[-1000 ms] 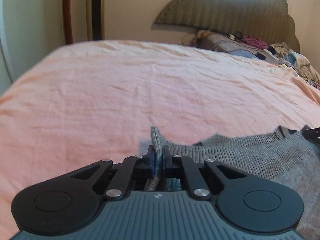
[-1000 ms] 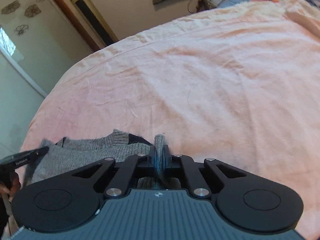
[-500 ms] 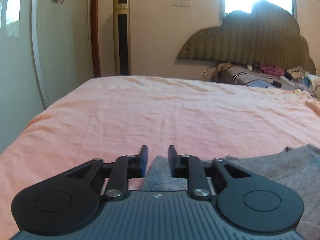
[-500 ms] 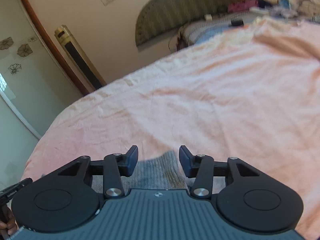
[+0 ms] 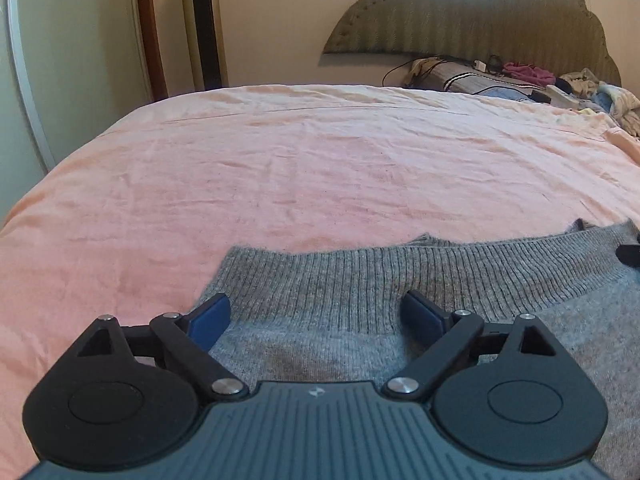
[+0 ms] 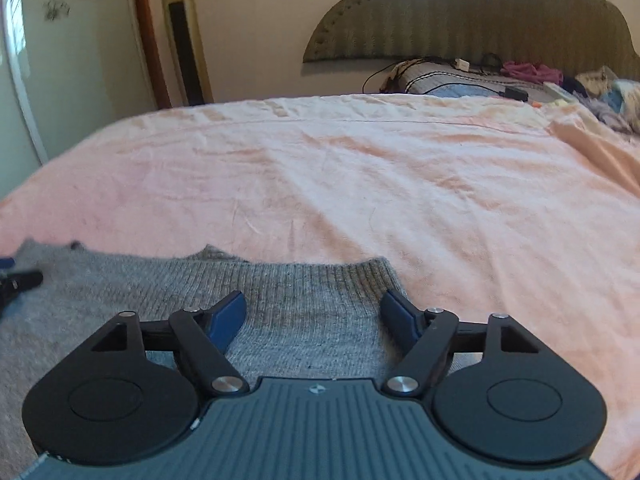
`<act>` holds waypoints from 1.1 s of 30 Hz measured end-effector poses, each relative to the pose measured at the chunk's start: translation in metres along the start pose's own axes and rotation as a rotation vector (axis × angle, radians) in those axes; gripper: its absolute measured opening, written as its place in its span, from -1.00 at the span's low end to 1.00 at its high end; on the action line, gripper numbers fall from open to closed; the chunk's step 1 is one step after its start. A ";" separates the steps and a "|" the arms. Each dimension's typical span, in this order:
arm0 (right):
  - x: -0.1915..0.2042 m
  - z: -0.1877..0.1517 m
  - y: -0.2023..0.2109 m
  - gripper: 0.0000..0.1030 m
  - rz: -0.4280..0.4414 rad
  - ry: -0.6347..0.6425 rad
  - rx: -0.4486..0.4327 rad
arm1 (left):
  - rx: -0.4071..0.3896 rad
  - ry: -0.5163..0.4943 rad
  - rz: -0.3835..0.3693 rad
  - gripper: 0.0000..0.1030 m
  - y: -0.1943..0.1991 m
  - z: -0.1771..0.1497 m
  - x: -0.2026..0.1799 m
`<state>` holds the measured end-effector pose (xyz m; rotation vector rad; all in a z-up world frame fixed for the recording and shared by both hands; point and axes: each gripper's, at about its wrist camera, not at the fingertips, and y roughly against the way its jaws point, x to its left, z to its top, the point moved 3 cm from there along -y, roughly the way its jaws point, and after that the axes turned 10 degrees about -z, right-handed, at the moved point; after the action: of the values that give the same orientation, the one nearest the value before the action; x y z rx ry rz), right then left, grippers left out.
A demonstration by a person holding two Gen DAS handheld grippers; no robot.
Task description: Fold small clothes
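Each hand-held gripper, left (image 5: 316,316) and right (image 6: 312,312), tilts downward, opening over the grey sweater (image 5: 400,280).

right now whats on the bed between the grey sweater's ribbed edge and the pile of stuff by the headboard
Only bare pink sheet lies between the grey sweater and the pile at the headboard; both wrist views show it.

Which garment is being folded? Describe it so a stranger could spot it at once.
Start at the wide bed under its pink sheet. On the near edge, away from the headboard, lies a grey knit sweater, ribbed band outermost. Unlike the clothes pile by the headboard, it lies flat and alone.
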<state>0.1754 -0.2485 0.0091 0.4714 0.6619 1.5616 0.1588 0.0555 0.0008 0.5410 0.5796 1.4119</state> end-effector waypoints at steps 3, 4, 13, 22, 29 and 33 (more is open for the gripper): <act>0.001 0.002 0.035 0.52 -0.001 -0.093 -0.003 | 0.003 0.014 0.035 0.81 0.033 -0.005 -0.009; 0.003 -0.001 0.049 0.65 0.051 -0.114 -0.029 | -0.003 0.032 -0.001 0.81 0.045 -0.009 -0.012; 0.016 -0.054 0.059 1.00 0.055 -0.048 -0.049 | -0.036 0.019 -0.092 0.85 0.059 -0.054 -0.019; 0.017 -0.051 0.095 1.00 0.054 -0.124 -0.044 | -0.043 0.027 -0.060 0.86 0.060 -0.054 -0.022; 0.028 -0.070 0.078 1.00 0.044 -0.021 -0.051 | -0.042 0.025 -0.062 0.86 0.059 -0.053 -0.022; 0.032 -0.072 0.078 1.00 0.031 -0.005 -0.058 | -0.039 0.053 -0.032 0.86 0.076 -0.052 -0.022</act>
<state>0.0668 -0.2284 0.0037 0.4442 0.6069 1.6045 0.0658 0.0400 0.0133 0.4625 0.5991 1.4073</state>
